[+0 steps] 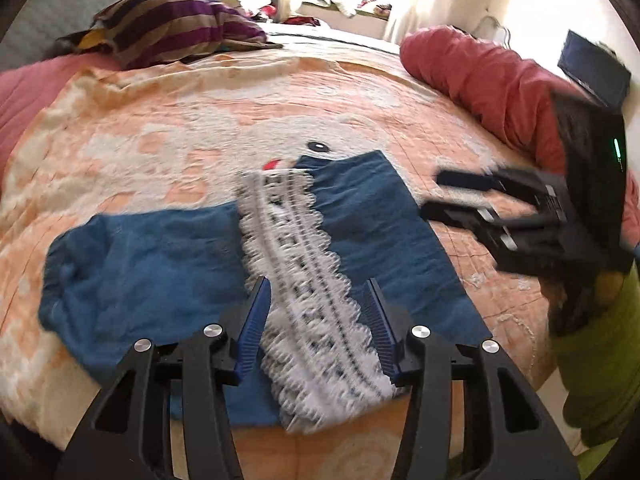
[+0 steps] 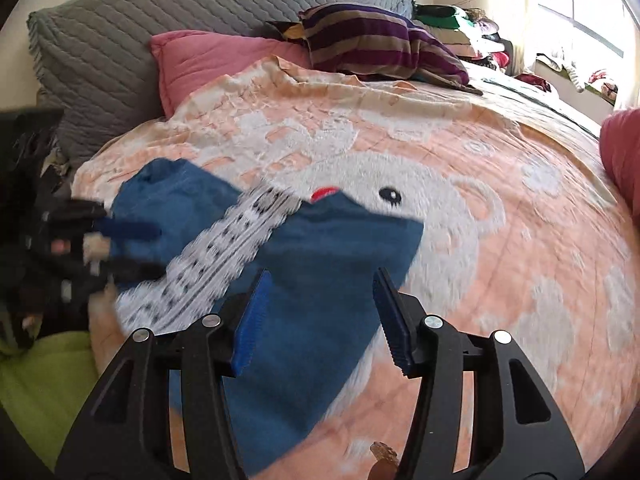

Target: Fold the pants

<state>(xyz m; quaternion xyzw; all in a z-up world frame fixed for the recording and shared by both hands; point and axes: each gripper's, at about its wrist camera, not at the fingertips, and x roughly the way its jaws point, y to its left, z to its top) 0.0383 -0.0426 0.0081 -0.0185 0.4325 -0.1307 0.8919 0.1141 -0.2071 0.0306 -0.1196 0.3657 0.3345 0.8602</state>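
Blue pants (image 1: 160,256) lie folded and flat on the peach bedspread (image 1: 160,140) with a white bear pattern. A white lace band (image 1: 304,280) runs across their middle. My left gripper (image 1: 318,284) hovers over the lace, jaws apart, and no pad presses the cloth. The right gripper (image 1: 434,196) shows blurred at the right edge of the pants, also open. In the right wrist view the right gripper (image 2: 322,276) stands open above the blue pants (image 2: 320,240), with the lace band (image 2: 224,256) to its left. The left gripper (image 2: 148,248) is a blur at the far left.
A purple striped cushion (image 1: 172,28) and a pink pillow (image 2: 208,64) lie at the bed's head, before a grey quilted pad (image 2: 140,20). A rolled red blanket (image 1: 480,76) lines the right side. A green sleeve (image 1: 592,368) is at the lower right.
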